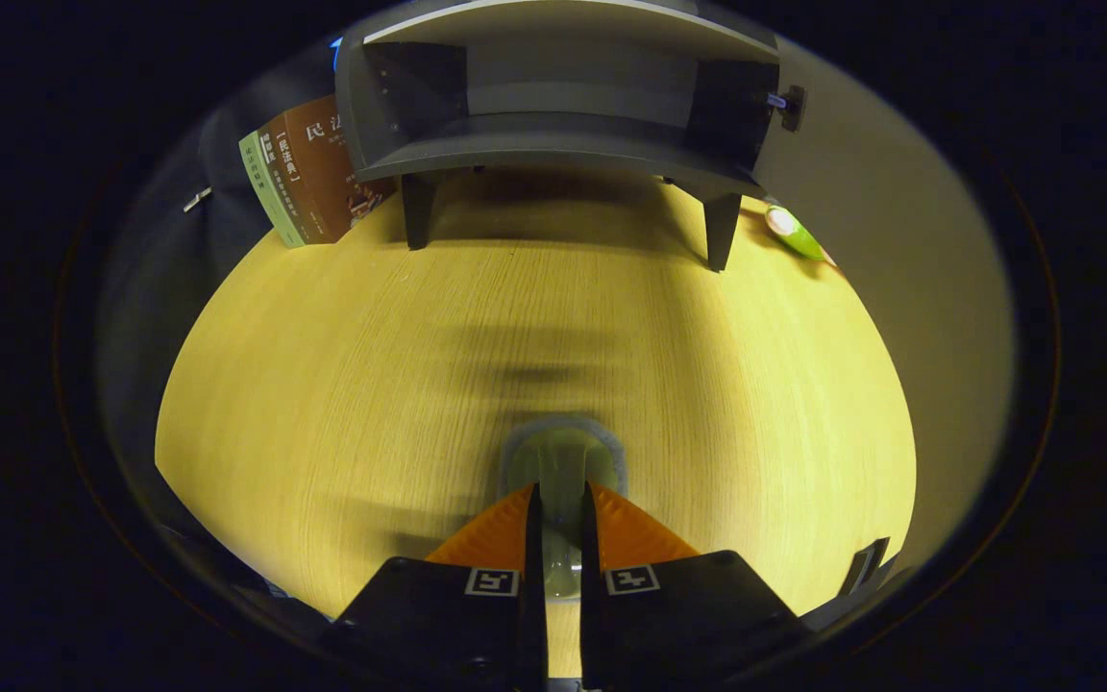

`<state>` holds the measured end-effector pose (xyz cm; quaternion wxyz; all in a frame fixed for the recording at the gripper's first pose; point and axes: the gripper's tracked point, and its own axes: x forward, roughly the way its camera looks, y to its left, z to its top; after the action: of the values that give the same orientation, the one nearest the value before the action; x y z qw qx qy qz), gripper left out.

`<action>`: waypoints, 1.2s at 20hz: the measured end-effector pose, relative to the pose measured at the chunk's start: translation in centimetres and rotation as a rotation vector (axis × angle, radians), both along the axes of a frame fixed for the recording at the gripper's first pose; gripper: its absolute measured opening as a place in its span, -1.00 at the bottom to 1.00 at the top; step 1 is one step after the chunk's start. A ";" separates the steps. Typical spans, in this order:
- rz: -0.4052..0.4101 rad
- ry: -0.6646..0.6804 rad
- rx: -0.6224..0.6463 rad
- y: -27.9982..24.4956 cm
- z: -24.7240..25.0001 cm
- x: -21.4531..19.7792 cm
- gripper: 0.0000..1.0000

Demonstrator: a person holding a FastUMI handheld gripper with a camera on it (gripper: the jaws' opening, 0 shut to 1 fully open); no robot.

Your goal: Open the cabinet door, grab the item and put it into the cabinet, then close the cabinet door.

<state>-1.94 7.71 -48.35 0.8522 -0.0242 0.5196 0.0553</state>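
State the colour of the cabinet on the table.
Dark grey; the cabinet, door open, shows best in the gripper view, well beyond the gripper closed on a clear item.

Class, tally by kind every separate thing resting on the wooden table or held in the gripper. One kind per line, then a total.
Books, leaning beside the cabinet: 3
Cabinet, door open: 1
Clear glass item with both fingers pressing on it: 1
Green object beside the cabinet's other side: 1
Total: 6
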 end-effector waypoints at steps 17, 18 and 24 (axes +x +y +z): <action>0.046 -0.549 0.035 1.8 26.2 15.7 -0.65; 0.049 -0.580 0.035 2.0 27.6 16.8 -0.64; 0.058 -0.735 0.039 2.8 34.8 22.6 -0.65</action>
<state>20.66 10.48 -13.57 0.9804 -0.0406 0.1766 0.0769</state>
